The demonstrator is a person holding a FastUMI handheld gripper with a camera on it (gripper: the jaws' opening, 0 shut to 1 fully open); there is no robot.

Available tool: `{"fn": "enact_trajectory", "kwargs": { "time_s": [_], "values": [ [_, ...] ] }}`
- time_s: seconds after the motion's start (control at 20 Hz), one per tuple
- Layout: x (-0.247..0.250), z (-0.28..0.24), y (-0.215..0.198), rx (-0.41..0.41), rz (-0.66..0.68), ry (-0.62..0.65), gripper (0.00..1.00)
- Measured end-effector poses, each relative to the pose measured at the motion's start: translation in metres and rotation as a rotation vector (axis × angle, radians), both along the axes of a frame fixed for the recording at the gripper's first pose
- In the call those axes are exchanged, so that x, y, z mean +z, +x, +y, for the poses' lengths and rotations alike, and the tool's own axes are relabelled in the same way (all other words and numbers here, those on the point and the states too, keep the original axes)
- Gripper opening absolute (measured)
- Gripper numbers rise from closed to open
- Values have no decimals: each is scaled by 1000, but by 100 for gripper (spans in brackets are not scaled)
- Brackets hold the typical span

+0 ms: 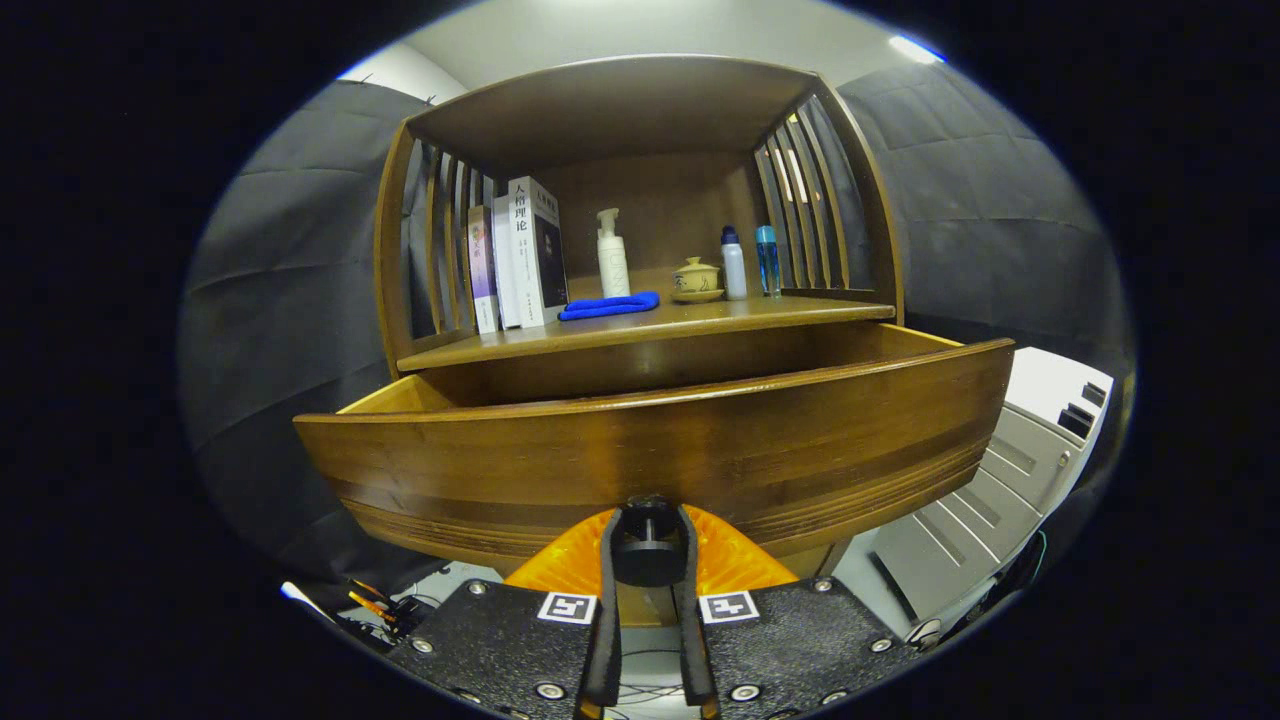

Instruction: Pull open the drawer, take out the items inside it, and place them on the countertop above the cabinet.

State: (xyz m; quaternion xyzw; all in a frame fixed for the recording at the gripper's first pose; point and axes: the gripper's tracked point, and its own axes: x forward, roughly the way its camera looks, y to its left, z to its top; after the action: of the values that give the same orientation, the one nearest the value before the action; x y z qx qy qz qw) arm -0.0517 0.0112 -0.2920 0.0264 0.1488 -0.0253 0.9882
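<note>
The wooden drawer [655, 450] stands pulled out from the cabinet, its curved front close ahead of me. Its inside is hidden behind the front panel, so I cannot see any items in it. My gripper [647, 545] is shut on the dark round drawer knob [646, 558] at the bottom middle of the drawer front, a finger pressing on each side. Above the drawer lies the countertop [700, 318] of the cabinet, under a slatted wooden hutch.
On the countertop stand several books [515, 255], a white pump bottle [612, 255], a folded blue cloth [608, 305], a small lidded ceramic cup [696, 279] and two small bottles [750, 262]. A grey filing cabinet [1010, 480] stands to the right. Cables lie on the floor below left.
</note>
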Motion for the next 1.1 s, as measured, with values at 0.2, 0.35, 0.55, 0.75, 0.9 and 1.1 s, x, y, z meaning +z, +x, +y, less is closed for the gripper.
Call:
{"fn": "enact_trajectory", "kwargs": {
  "time_s": [0.2, 0.35, 0.55, 0.75, 0.9, 1.1],
  "values": [
    [-1, 2, -12, 7, -3, -5, 24],
    [0, 2, -12, 13, -19, -1, 28],
    [2, 8, -15, 46, -6, -20, 44],
    [30, 15, -22, 83, -57, 52, 84],
    [61, 14, -22, 76, -102, 54, 95],
    [96, 10, -8, 79, -107, -18, 95]
  ]
}}
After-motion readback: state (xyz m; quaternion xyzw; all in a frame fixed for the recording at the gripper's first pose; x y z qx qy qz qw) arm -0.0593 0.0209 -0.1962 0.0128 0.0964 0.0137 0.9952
